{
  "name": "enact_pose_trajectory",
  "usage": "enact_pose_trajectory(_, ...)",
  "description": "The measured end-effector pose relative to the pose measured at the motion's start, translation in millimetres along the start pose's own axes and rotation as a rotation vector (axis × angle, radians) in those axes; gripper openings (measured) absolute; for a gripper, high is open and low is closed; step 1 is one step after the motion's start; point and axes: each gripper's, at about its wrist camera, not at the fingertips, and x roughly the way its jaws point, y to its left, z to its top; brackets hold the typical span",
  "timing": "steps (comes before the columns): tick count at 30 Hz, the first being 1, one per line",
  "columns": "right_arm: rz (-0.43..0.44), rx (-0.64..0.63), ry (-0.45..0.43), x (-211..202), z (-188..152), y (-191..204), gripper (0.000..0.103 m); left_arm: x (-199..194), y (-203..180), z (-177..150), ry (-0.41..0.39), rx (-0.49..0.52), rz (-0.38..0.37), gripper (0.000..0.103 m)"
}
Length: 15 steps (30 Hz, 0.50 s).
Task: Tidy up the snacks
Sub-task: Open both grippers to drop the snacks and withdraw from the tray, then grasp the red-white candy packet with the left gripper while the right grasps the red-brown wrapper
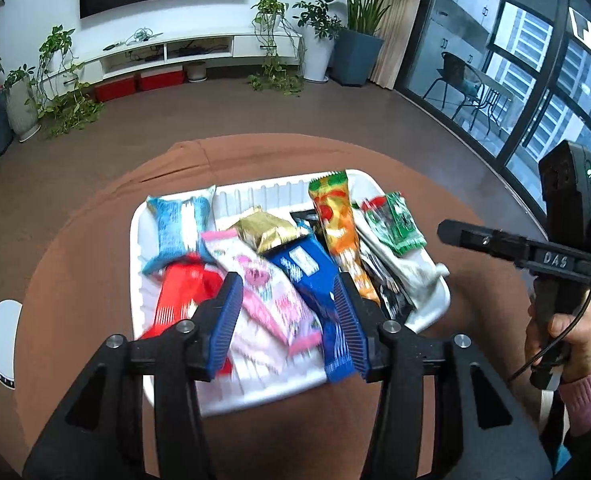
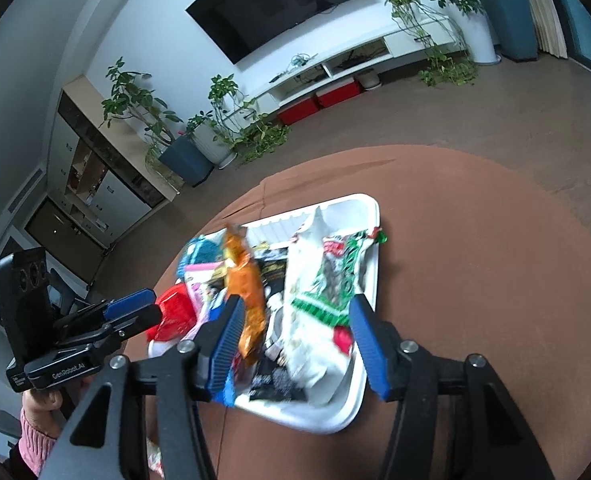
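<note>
A white tray [image 1: 255,196] on a round brown table holds several snack packets: light blue [image 1: 175,232], red [image 1: 179,300], pink [image 1: 263,296], gold [image 1: 267,232], dark blue [image 1: 311,276], orange [image 1: 339,224] and green-and-white [image 1: 395,224]. My left gripper [image 1: 289,320] is open just above the pink and dark blue packets, holding nothing. My right gripper [image 2: 295,340] is open over the tray's near right part [image 2: 359,400], above the orange packet [image 2: 247,292] and the green-and-white packet [image 2: 331,284]. The right gripper also shows at the right of the left wrist view [image 1: 447,232].
The brown tablecloth [image 1: 475,264] surrounds the tray. A white round object [image 1: 1,340] lies at the table's left edge. Beyond the table are a TV stand [image 1: 175,52], potted plants [image 1: 355,40] and glass doors [image 1: 535,92].
</note>
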Motion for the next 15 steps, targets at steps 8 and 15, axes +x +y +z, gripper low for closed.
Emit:
enact_pose_trajectory(8, 0.027, -0.09, 0.012, -33.1, -30.7, 35.9, 0.064, -44.2, 1.9, -46.3, -0.001, -0.004, -0.006, 0.045)
enact_pose_trajectory(15, 0.074, -0.233, 0.089, -48.6, -83.9, 80.5, 0.064, -67.8, -4.2, -91.5, 0.029, 0.021, -0.013, 0.048)
